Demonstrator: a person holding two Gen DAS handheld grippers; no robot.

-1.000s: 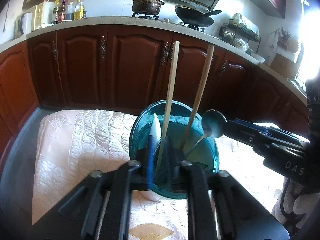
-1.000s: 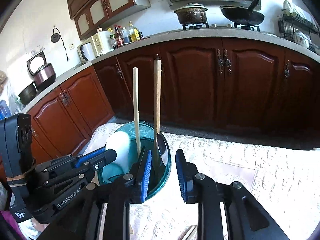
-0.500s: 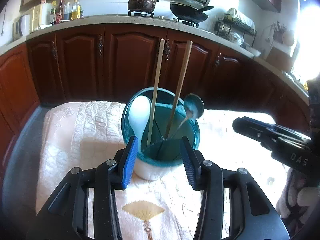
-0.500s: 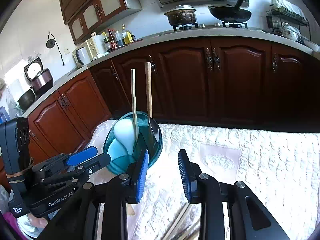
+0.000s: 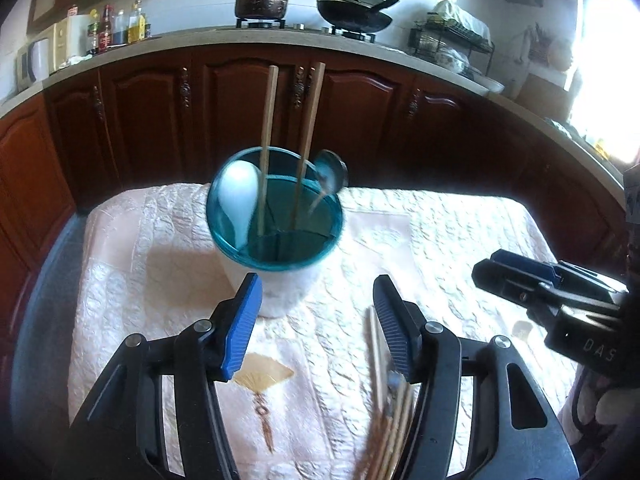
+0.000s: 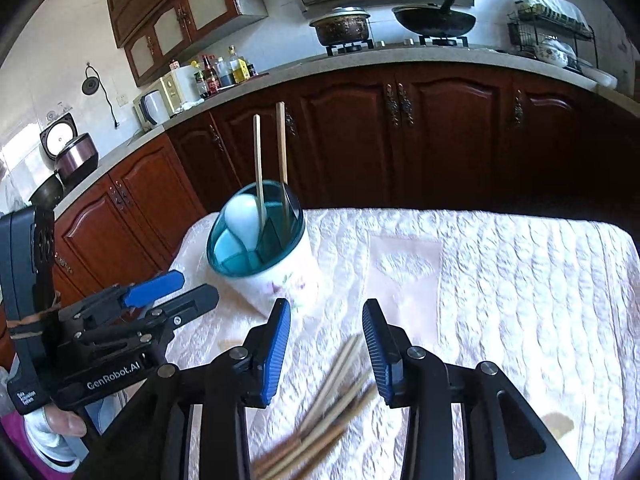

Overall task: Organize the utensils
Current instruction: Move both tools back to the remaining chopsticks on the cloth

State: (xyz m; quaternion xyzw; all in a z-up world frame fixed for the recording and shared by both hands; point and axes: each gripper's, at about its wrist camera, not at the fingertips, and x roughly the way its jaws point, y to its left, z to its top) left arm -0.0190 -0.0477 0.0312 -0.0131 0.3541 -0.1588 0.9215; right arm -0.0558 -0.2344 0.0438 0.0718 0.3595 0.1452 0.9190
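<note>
A white utensil holder with a teal divided rim (image 5: 276,216) (image 6: 256,236) stands on the table. It holds two wooden chopsticks (image 5: 266,148) (image 6: 258,168), a white spoon (image 5: 238,196) (image 6: 242,216) and a metal spoon (image 5: 330,176). My left gripper (image 5: 318,320) hovers on the near side of the holder, its jaws opening wide with nothing between them. My right gripper (image 6: 326,340) is to the right, its jaws opening, empty, above a loose bundle of chopsticks (image 6: 332,408) (image 5: 386,420) lying on the cloth.
A pale quilted cloth (image 6: 500,280) covers the table. Dark wooden cabinets (image 5: 360,120) and a counter with a pot (image 5: 262,0), a wok (image 5: 352,10) and bottles (image 5: 116,26) run behind it. A gloved hand (image 6: 56,436) holds the left gripper.
The left gripper let go of the white spoon in the holder, opened wide and pulled back. The right gripper also drew back from the holder and opened wider. The loose chopsticks came into view.
</note>
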